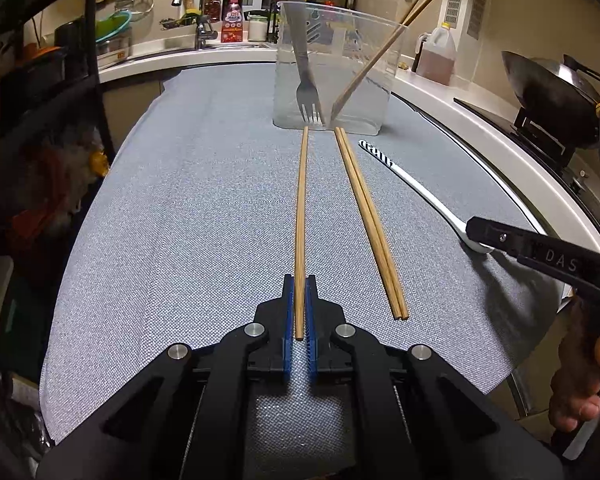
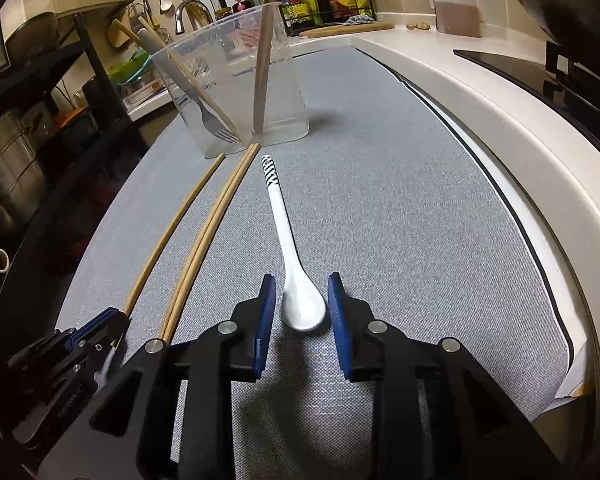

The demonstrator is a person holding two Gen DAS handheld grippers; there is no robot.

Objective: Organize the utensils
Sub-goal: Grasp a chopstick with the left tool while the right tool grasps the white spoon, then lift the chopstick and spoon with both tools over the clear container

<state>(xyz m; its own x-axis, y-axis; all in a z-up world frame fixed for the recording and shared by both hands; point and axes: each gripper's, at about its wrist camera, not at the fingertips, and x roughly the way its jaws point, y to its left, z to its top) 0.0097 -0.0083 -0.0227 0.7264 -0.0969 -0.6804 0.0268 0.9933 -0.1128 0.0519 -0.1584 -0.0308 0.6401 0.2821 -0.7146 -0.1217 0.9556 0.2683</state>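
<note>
Single chopstick (image 1: pixel 301 232) lying on the grey-clothed worktop (image 1: pixel 180 220), far tip just short of the clear plastic container (image 1: pixel 332 64), near end pinched between the blue pads of the left gripper (image 1: pixel 300 300). Just right of it, a pair of chopsticks (image 1: pixel 370 220) side by side, tips also near the container. Farther right, white spoon (image 2: pixel 288 240) with striped handle end pointing toward the container, bowl sitting between the spread pads of the right gripper (image 2: pixel 302 304), not squeezed. Inside the container, a fork (image 1: pixel 306 72) tines down and chopsticks leaning against the rim.
</note>
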